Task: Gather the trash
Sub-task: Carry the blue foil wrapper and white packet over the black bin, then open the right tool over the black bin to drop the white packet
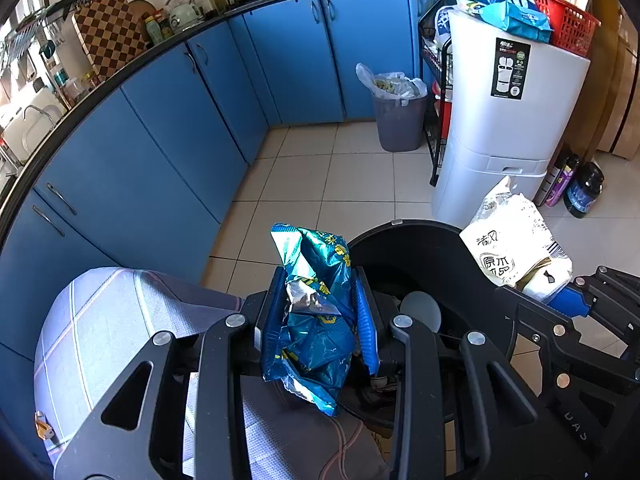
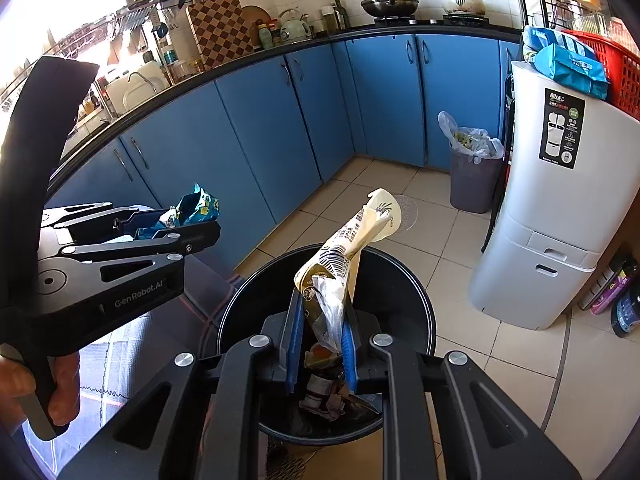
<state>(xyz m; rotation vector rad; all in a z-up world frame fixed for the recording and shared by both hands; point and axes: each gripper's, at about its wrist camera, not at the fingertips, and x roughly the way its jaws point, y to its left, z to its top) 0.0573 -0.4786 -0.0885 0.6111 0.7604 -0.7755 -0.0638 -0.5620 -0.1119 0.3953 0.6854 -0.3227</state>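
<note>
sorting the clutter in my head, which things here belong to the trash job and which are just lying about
Part of the job:
- blue snack bag, clamped in the left tongs
- cream wrapper, clamped in the right tongs
- black bin below both

Just lying about:
- grey waste basket by the cabinets
- white cabinet
- red basket
- checkered board

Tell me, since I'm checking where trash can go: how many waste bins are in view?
2: black bin right below both grippers; grey bag-lined bin by the blue cabinets. Others may be hidden.

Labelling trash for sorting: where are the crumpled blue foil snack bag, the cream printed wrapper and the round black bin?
Blue foil snack bag (image 1: pixel 316 312), left wrist view, crumpled middle.
Cream printed wrapper (image 2: pixel 340 256), right wrist view, printed middle.
Round black bin (image 2: pixel 420 300), right wrist view, right rim.
</note>
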